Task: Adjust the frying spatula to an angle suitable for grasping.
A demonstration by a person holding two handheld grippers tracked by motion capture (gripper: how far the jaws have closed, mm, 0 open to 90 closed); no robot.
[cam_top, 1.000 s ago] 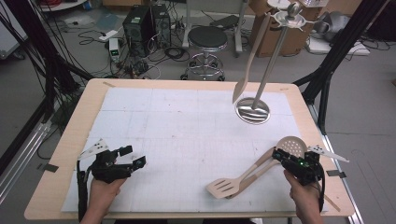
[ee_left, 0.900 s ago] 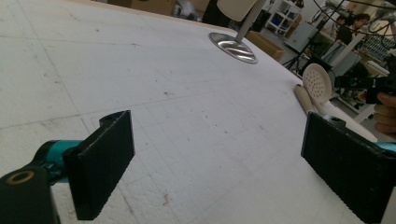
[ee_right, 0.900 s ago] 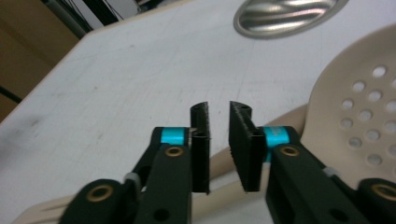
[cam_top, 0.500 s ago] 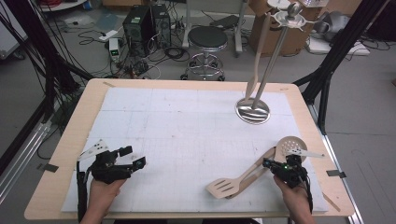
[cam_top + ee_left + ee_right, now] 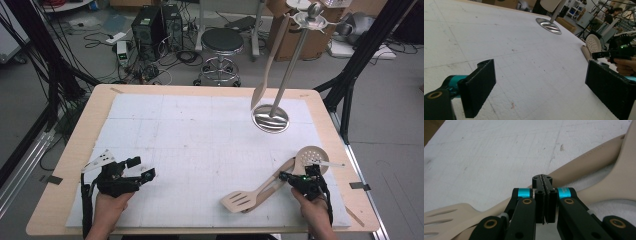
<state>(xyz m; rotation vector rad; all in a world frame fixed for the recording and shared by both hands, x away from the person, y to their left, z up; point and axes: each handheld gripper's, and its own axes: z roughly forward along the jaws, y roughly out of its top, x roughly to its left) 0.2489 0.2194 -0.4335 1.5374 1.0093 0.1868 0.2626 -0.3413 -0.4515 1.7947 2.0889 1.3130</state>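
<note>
The right tongs lie low over the surface at its near right, pointing left. Their jaws have just been closing and are now pressed together with nothing between them, just above the slotted spatula handle. The left tongs rest near left, jaws wide apart, empty
</note>
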